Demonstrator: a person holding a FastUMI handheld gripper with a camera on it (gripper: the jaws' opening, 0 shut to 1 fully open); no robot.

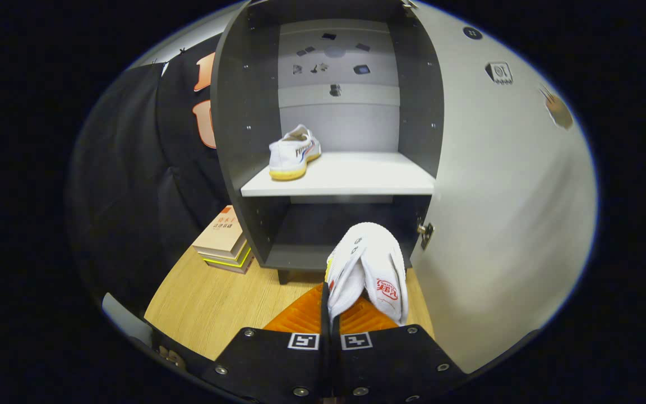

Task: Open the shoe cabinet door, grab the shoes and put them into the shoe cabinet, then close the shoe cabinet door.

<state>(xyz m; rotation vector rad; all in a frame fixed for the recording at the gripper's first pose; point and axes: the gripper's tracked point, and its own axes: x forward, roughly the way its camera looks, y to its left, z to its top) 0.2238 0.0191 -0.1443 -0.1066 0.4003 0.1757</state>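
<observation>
Cabinet (pixel 244 112) open, one shoe (pixel 294 152) shelved — gripper (pixel 330 314) pinches second shoe (pixel 369 269) by its collar; may slip mid-lift.

held shoe (pixel 369 269) hiding fingertips, wall stickers (pixel 331 62) too small to identify (likewise door (pixel 502 185) marks)

Even overhead light is falling on the open cabinet door (pixel 502 185) and the white shelf (pixel 351 177), both reading bright without harsh glare. The compartment below the shelf is sinking into deep shadow. The shoe on the shelf (pixel 294 152) is casting only a faint shadow and staying sharp. Fisheye distortion is bowing the cabinet walls (pixel 241 129) outward and curving the door's edge. The held shoe (pixel 369 272) is rendering crisply, while the wooden floor (pixel 205 303) is dimming and softening toward the rim.
</observation>
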